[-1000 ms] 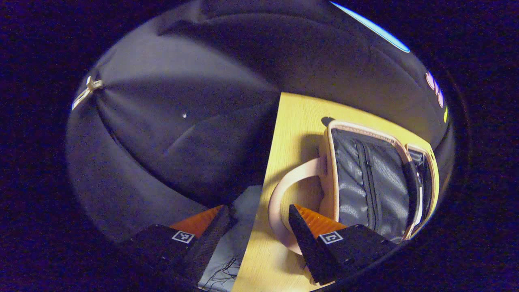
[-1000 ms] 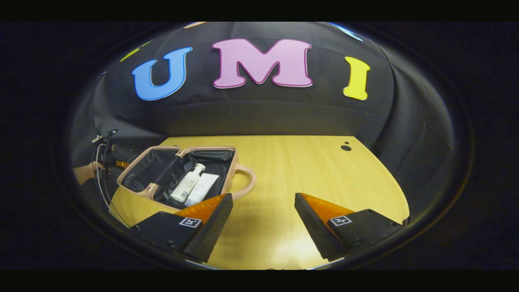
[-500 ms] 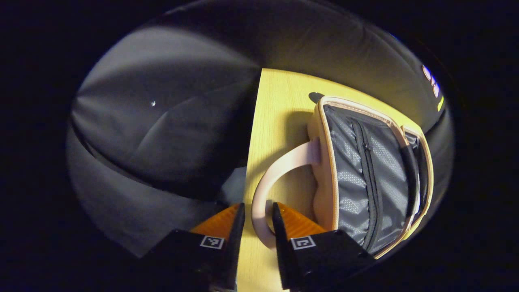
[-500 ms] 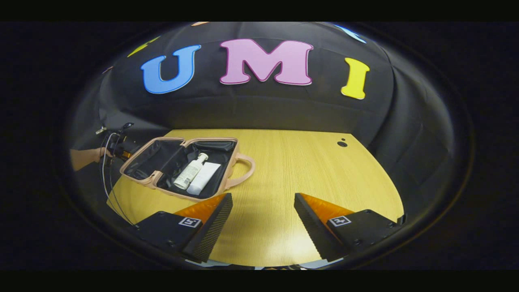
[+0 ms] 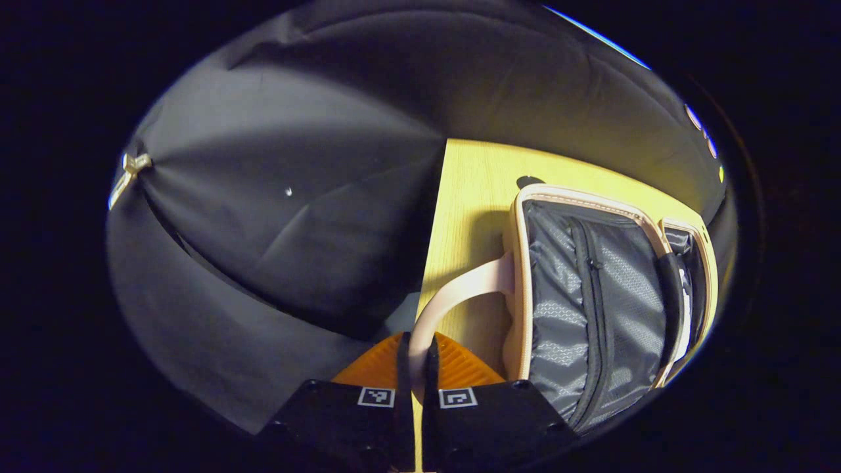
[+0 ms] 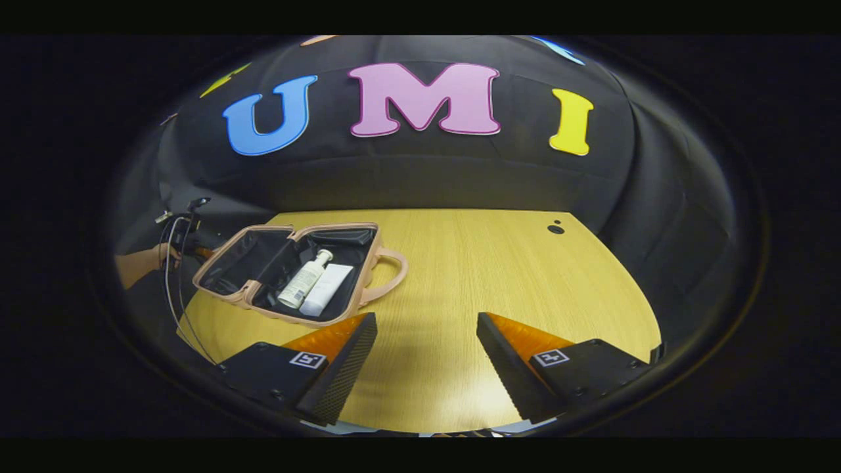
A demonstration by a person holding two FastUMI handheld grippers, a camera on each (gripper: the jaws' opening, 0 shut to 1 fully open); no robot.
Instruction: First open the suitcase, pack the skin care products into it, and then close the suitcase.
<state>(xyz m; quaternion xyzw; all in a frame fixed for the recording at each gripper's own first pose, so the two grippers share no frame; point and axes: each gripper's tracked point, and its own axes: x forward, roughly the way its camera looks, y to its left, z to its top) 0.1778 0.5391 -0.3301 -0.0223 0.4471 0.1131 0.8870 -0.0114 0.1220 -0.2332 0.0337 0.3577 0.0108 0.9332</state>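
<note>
The pink suitcase (image 5: 565, 295) lies open on the wooden table (image 5: 466, 197), its grey zipped lining facing up. In the left gripper view, my left gripper (image 5: 415, 358) is shut on the lid half's pink handle (image 5: 460, 289), which runs between both fingers. In the right gripper view the suitcase (image 6: 282, 317) sits at the table's left, with a white pump bottle (image 6: 302, 282) and a white tube (image 6: 326, 290) lying side by side in its right half. My right gripper (image 6: 427, 345) stands open over bare table, to the right of the case and apart from it.
A second pink handle (image 6: 393, 272) sticks out on the case's right side. A hand (image 6: 141, 263) with trailing cables holds the far gripper at the case's left end. A small dark hole (image 6: 556, 228) marks the table's back right. Black cloth walls surround the table.
The left gripper went from open beside the handle to shut on it. The right gripper has stayed open, with only a slight shift of its view.
</note>
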